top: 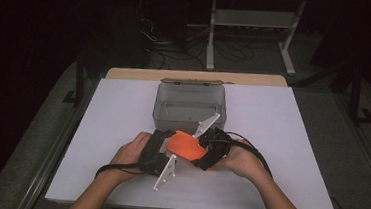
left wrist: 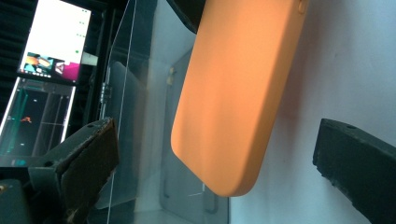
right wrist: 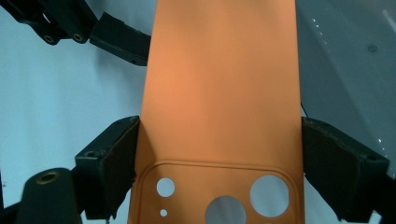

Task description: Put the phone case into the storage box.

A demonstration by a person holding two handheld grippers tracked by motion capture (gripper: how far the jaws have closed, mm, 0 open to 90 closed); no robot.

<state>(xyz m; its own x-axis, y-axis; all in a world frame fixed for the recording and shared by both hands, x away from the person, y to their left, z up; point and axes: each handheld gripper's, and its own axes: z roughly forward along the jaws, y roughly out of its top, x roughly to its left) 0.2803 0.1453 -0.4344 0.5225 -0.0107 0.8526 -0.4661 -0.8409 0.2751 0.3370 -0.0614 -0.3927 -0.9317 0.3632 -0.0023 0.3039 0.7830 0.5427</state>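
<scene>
Orange phone case [right wrist: 219, 93] sits clamped across its width in my right gripper [right wrist: 219, 158], just in front of the clear plastic box [top: 191, 101]. My left gripper [left wrist: 219, 172] stands with jaws apart around the case's free end, not touching.

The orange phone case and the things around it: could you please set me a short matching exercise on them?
Things:
1. orange phone case
2. clear plastic box
3. left tool
4. right tool

States:
A. stands behind the hands on the white table
B. open, jaws apart on either side of the case's end
C. clamped between two jaws
D. shut on the case

Pairs: 1-C, 2-A, 3-B, 4-D
</scene>
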